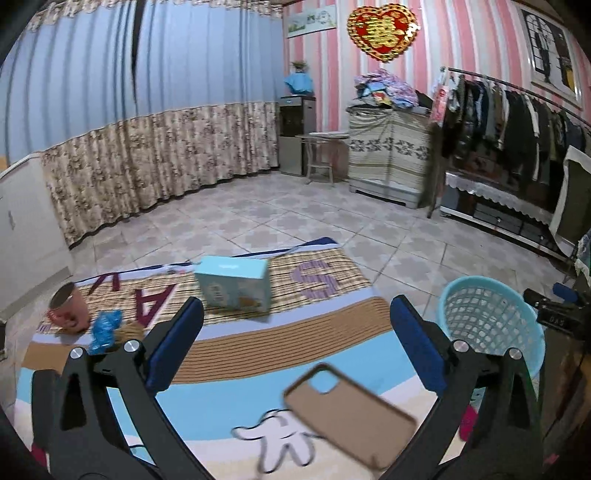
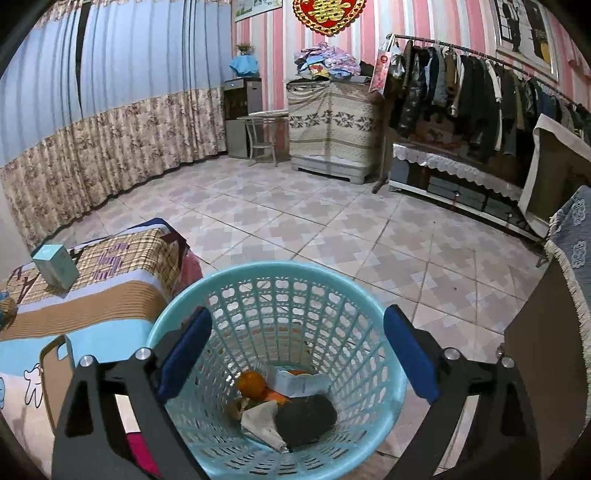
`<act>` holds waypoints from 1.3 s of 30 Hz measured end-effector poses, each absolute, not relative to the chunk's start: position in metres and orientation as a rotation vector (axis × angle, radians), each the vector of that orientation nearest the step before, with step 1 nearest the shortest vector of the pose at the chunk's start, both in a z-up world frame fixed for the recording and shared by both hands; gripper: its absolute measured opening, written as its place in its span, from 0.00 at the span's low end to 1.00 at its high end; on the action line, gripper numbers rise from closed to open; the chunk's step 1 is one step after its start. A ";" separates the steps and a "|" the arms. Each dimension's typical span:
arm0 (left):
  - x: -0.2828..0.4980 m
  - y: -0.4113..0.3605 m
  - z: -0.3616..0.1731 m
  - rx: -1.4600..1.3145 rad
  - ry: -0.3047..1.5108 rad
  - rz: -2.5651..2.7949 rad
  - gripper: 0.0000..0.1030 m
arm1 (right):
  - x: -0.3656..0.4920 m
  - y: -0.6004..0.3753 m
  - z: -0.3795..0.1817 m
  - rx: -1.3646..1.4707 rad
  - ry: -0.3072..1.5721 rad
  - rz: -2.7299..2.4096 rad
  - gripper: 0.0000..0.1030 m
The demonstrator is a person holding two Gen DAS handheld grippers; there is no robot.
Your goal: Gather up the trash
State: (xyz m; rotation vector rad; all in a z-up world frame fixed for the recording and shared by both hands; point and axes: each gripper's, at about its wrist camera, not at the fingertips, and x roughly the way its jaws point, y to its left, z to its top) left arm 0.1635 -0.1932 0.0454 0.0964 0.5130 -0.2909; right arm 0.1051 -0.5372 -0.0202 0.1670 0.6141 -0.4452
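The left gripper (image 1: 295,321) hangs over the bed with its two blue pads wide apart and nothing between them. Just under it a tan phone case (image 1: 349,413) lies flat on the bed cover (image 1: 258,354), which is blue, brown and cream with big letters on it. A bit farther back on the cover stands a light blue box (image 1: 233,286). To the left of the box lies a crumpled blue wrapper (image 1: 105,328), and right next to that a pink cup (image 1: 68,306) stands tilted. The right gripper (image 2: 297,349) is over the light blue trash basket (image 2: 177,317), which stands on the floor close beside the bed. Its blue pads are wide apart too, and they hold nothing. Down in the bottom of the basket there is trash: an orange round thing (image 2: 249,384), a white paper packet (image 2: 297,384), a crumpled pale paper (image 2: 260,421) and a dark lump (image 2: 306,415). Past the basket the tiled floor (image 2: 314,229) runs to the far side of the room. There a long curtain (image 1: 147,110) covers the left wall, a covered cabinet (image 2: 332,125) has folded cloth piled on top, and many dark clothes hang on a rail (image 2: 461,85) on the right. A red and gold heart (image 1: 382,31) hangs on the pink striped wall.
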 end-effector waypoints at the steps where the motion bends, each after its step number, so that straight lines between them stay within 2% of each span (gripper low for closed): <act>1: 0.163 -0.186 0.047 0.088 0.514 -0.285 0.95 | 0.102 -0.533 -0.017 0.169 0.607 -0.442 0.90; 20: 0.130 -0.056 0.071 0.034 0.473 -0.149 0.95 | 0.081 -0.375 0.055 0.023 0.532 -0.258 0.93; 31: 0.159 0.023 0.070 -0.012 0.484 -0.051 0.95 | 0.134 -0.282 0.051 -0.037 0.544 -0.126 0.93; 39: 0.195 0.069 0.040 -0.066 0.546 0.013 0.95 | 0.175 -0.233 0.031 -0.078 0.564 -0.065 0.93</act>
